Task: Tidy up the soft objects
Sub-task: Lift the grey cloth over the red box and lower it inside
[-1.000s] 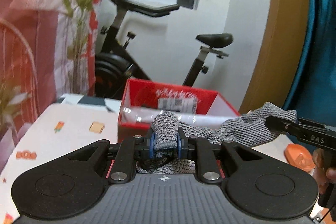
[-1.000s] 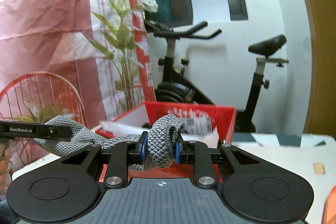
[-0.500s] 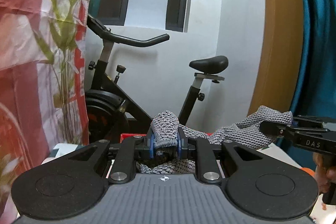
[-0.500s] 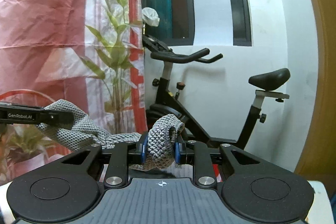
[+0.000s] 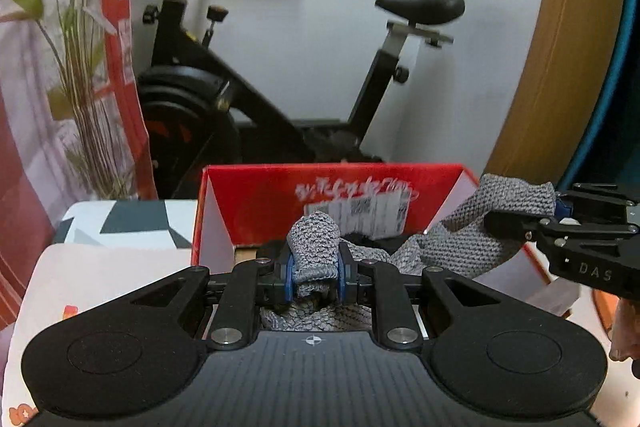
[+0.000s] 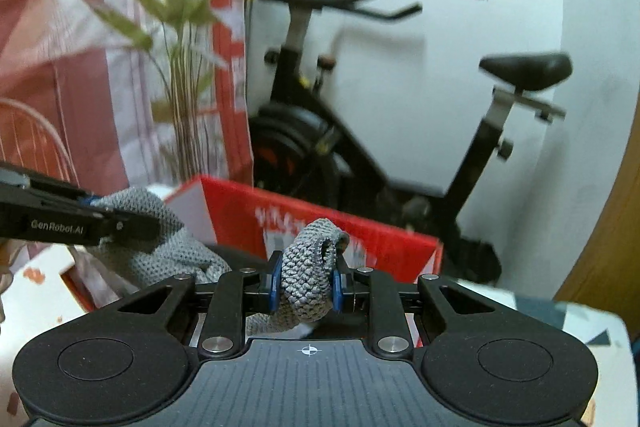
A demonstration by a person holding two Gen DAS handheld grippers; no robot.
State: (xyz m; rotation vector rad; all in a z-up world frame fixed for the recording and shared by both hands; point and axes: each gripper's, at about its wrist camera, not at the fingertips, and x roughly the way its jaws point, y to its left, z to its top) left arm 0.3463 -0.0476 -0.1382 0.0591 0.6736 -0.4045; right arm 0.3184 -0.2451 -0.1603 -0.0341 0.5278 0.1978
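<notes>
A grey knitted cloth (image 5: 460, 247) is stretched between both grippers over an open red cardboard box (image 5: 256, 203). My left gripper (image 5: 314, 273) is shut on one end of the cloth. My right gripper (image 6: 306, 285) is shut on the other end (image 6: 308, 267). In the left wrist view the right gripper (image 5: 556, 215) enters from the right, holding its end above the box's right side. In the right wrist view the left gripper (image 6: 92, 209) enters from the left, and the box (image 6: 380, 247) lies just ahead. Something dark lies inside the box.
The box stands on a table with a white patterned cover (image 5: 100, 267). Behind it are an exercise bike (image 5: 280, 87), a leafy plant (image 5: 80, 87) and a red-and-white curtain at the left. An orange object (image 5: 600, 311) lies on the table at the right.
Both grippers have come back down with the cloth: half a second ago the box was almost out of view, now it fills the middle ground just under the cloth. Both grips are unchanged.
</notes>
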